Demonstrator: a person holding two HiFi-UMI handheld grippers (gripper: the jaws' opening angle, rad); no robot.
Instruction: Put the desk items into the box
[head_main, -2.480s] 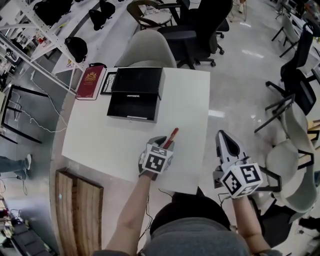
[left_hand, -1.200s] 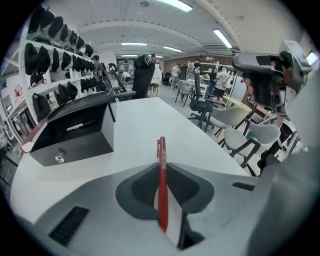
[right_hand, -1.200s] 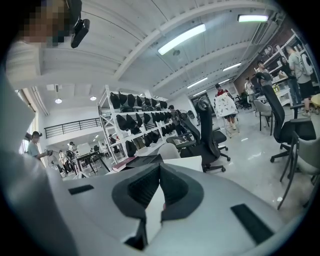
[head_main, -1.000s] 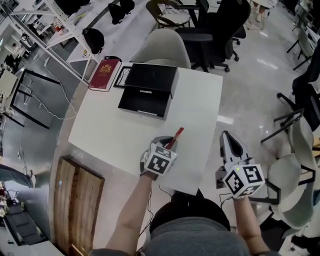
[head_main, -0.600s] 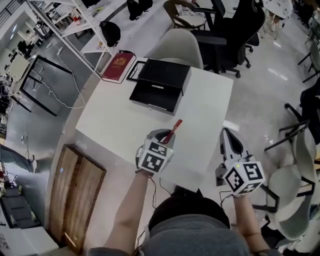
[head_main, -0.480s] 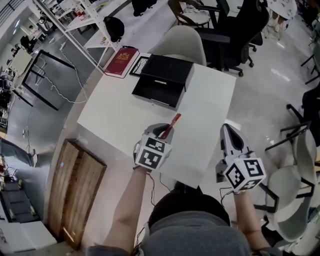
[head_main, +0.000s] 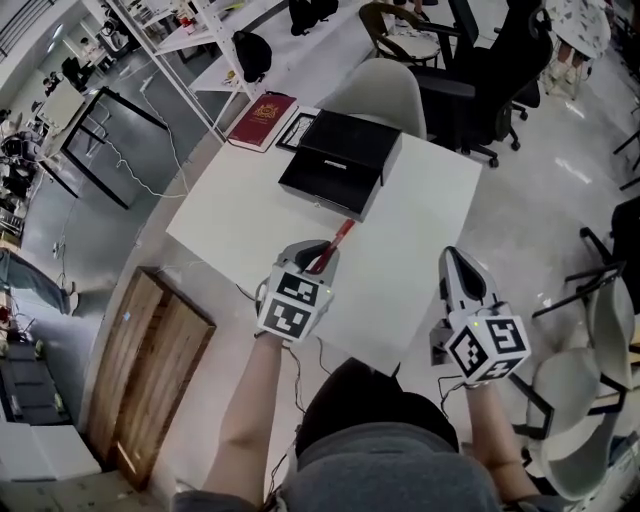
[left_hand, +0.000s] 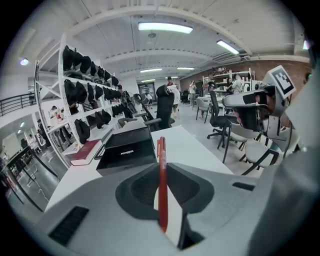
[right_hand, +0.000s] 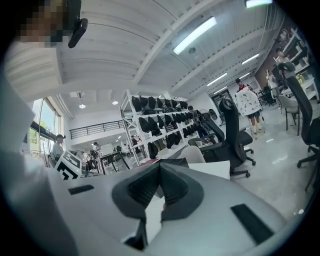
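The red pen (left_hand: 162, 155) is pinched between the jaws of the left hand-held gripper (head_main: 320, 255), which are closed on its barrel. Most of its length pokes forward, up off the worktop (head_main: 240, 225), and its tip hangs just short of the near edge of the black box (head_main: 335, 175).

I'd judge the pen light and stiff, nothing fragile about it. Its slim, smooth plastic barrel looks like it could swivel or slide in a two-point pinch. The grip appears to sit toward the pen's rear end, so the long front part could act as a lever if it knocks the box wall. A hold nearer the middle of the barrel would probably be steadier. A drop into the box should do it no harm.

The box stands open at the far side of the worktop, lid tipped back, and from here I can see nothing in it. Left of the box lies a red book (head_main: 263, 108). The right hand-held gripper (head_main: 452, 262) hangs off the worktop's edge, well to the right of the box, jaws together on nothing.

Against a couple of seconds ago, the pen has travelled from mid-worktop to the near edge of the box. The right one has barely shifted.
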